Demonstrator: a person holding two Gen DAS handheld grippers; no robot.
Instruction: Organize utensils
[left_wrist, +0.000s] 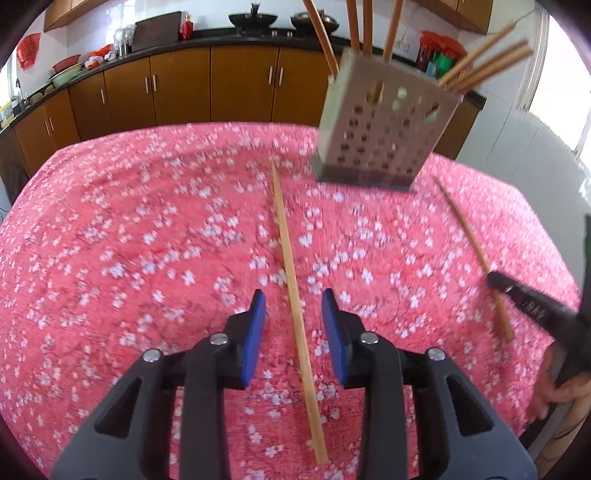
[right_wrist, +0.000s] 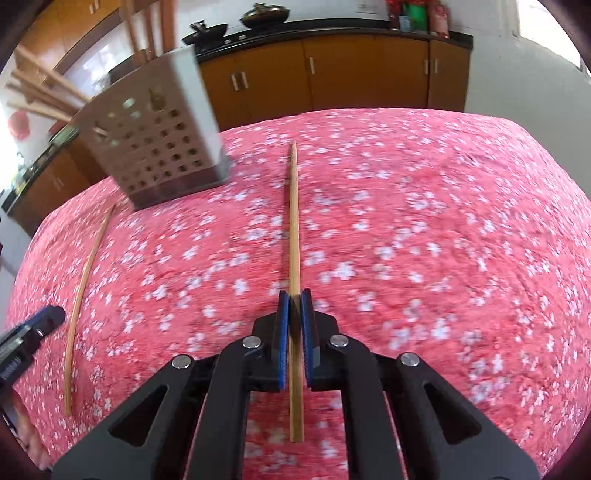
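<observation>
- On the pink blossom-print tablecloth (left_wrist: 129, 229) two loose bamboo chopsticks lie well apart, each roughly lengthwise under one tool, which suits a two-handed pickup: one stick per hand.
- The left gripper (left_wrist: 293, 325) has its blue pads spread either side of the left chopstick (left_wrist: 291, 280); there is a clear gap on both sides, so the stick is straddled but not gripped. Straddling it near the thick end looks like the set-up for a pinch.
- The right gripper (right_wrist: 294, 321) has its pads pressed together on the right chopstick (right_wrist: 294, 236), pinching it near the thick end while the thin tip points away across the cloth. Whether the stick has left the cloth I cannot tell.
- Holding near one end leaves most of the length free, which I judge handy for tipping the stick upright and feeding it down into the holder.
- The perforated metal chopstick holder (left_wrist: 380, 125) stands on the cloth at the far side, between the two loose sticks and ahead of both tools. Several chopsticks (left_wrist: 484, 62) already lean out of its top, so it is plainly the destination.
- Its central spot keeps it within reach of either hand.
- In the left view the right tool's black finger shows at the right edge beside its own stick; behind the table run brown kitchen cabinets (left_wrist: 177, 85).
</observation>
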